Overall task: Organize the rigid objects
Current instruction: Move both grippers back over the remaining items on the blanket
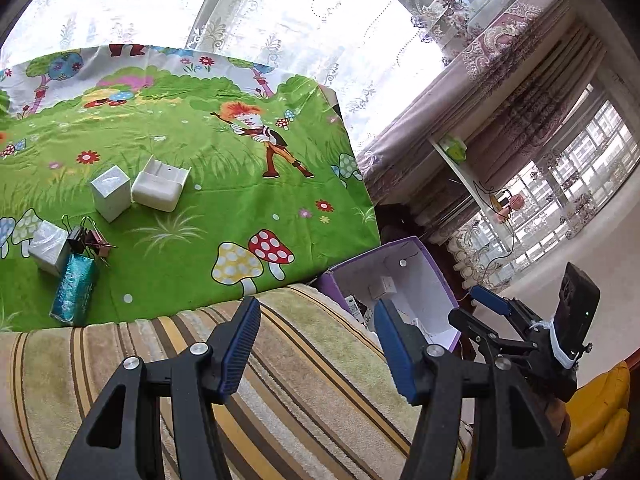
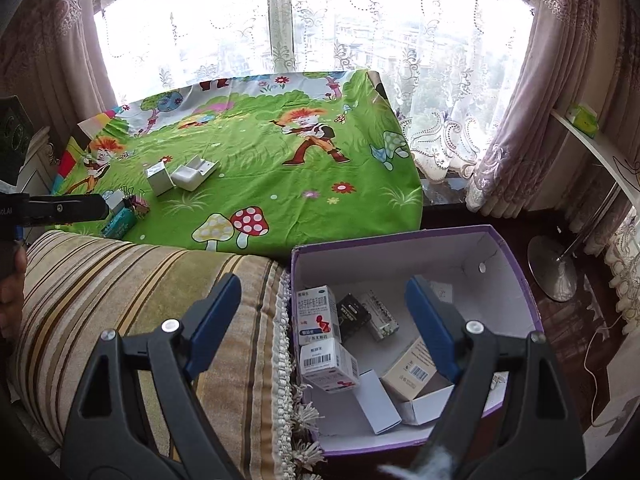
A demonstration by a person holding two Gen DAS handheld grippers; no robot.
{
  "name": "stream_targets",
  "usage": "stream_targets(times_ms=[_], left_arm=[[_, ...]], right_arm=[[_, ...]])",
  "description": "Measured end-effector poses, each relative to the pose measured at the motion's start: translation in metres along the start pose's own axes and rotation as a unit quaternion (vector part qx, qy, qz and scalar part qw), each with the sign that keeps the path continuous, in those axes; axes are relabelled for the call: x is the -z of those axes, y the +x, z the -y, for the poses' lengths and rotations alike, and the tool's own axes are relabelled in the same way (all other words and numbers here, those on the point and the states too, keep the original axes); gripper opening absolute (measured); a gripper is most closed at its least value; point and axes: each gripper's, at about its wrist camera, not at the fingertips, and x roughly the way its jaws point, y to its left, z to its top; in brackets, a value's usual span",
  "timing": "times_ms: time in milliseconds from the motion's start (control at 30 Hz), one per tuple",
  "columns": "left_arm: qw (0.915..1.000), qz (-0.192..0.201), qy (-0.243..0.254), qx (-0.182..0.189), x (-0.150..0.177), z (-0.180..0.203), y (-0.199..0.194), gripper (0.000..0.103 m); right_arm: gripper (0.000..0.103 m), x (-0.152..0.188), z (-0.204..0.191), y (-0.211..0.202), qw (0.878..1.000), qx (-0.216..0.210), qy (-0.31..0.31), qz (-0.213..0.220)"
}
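1. The left hand-held gripper (image 1: 316, 344) is spread wide with nothing between its fingers, above a striped cushion (image 1: 280, 360).
2. The right hand-held gripper (image 2: 324, 316) is also spread and holds nothing; it hangs over the near left corner of the purple box (image 2: 516, 264).
3. Inside the box, below the right gripper, lie several cartons (image 2: 320, 316).
4. Ahead and left of both grippers, on the green cloth (image 1: 224, 168), lie a silver box (image 1: 111, 192), a white case (image 1: 160, 188), binder clips (image 1: 90, 240) and a teal packet (image 1: 74, 290).

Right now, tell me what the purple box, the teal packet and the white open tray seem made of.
Purple box: likely cardboard, matte white inside, creased walls. Teal packet: probably plastic film, shiny and crinkled. White open tray: looks like smooth moulded plastic, rounded corners, though glossy card is possible.
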Motion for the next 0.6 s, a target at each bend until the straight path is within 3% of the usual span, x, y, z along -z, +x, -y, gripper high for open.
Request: stream_targets(times_ms=[367, 600], left_arm=[[0.9915, 0.016, -0.088, -0.095, -0.030, -0.111, -0.046, 0.060], [0.9825, -0.082, -0.081, -0.146, -0.033, -0.148, -0.014, 0.060]], right_arm=[[0.087, -0.011, -0.023, 0.005, 1.000, -0.026, -0.015, -0.004], [0.087, -0.026, -0.047, 0.008, 0.998, -0.039, -0.044, -0.002]])
